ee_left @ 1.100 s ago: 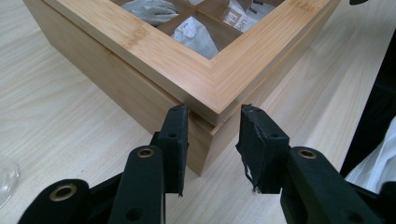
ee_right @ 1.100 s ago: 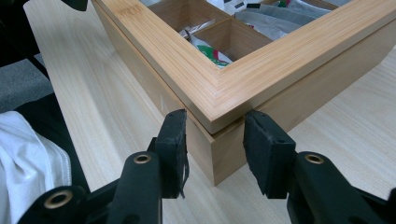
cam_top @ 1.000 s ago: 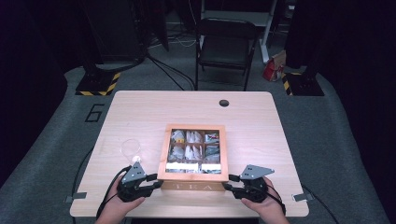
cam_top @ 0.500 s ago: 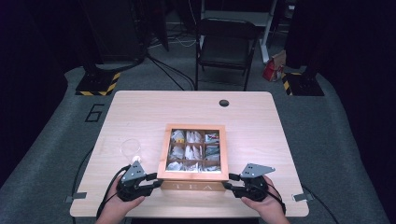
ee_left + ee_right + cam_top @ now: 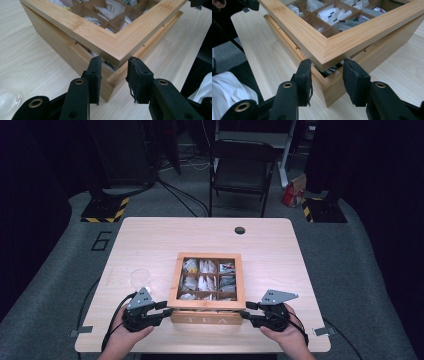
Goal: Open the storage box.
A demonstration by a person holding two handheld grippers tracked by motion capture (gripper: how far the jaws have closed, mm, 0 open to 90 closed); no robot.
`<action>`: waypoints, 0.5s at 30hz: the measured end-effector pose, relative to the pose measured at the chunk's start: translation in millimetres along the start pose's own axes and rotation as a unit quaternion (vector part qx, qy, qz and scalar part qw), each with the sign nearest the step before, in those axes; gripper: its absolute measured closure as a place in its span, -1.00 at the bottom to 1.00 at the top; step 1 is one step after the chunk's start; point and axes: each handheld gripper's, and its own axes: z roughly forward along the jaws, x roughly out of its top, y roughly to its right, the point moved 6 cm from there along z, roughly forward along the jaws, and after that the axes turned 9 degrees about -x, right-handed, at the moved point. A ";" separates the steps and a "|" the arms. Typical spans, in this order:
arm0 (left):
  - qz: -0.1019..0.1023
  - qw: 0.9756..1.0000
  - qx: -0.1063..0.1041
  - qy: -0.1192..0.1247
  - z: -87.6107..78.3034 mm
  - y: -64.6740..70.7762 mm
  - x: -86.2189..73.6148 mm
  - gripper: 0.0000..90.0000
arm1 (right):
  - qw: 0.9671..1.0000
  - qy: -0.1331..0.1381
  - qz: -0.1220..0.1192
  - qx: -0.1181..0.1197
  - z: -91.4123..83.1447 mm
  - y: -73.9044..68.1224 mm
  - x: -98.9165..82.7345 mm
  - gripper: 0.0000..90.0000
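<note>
A wooden tea box (image 5: 205,318) stands at the table's front middle, with several compartments of tea bags (image 5: 206,281). Its framed lid (image 5: 100,37) is tilted up off the base at the front, leaving a gap. My left gripper (image 5: 167,307) is at the front left corner, and in the left gripper view its pads (image 5: 95,72) are closed on that lid corner. My right gripper (image 5: 245,315) is at the front right corner, with its pads (image 5: 354,77) closed on the lid (image 5: 332,47) there. A hand holds each gripper.
A clear glass (image 5: 140,278) stands left of the box, just behind my left gripper, and also shows as a rim (image 5: 7,100). A round cable hole (image 5: 239,230) is near the table's far edge. A folding chair (image 5: 242,170) stands beyond the table.
</note>
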 end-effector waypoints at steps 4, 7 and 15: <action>-0.002 1.000 -0.003 -0.001 -1.5 -0.8 4.9 0.43 | 1.000 -0.002 0.005 0.005 -2.7 1.2 5.7 0.30; -0.004 1.000 -0.002 -0.002 -2.1 -0.8 8.3 0.43 | 1.000 -0.004 0.004 0.005 -4.5 2.3 9.6 0.30; -0.016 1.000 0.000 0.006 -9.8 -3.1 23.1 0.38 | 1.000 0.003 -0.008 -0.007 -12.6 4.1 23.7 0.27</action>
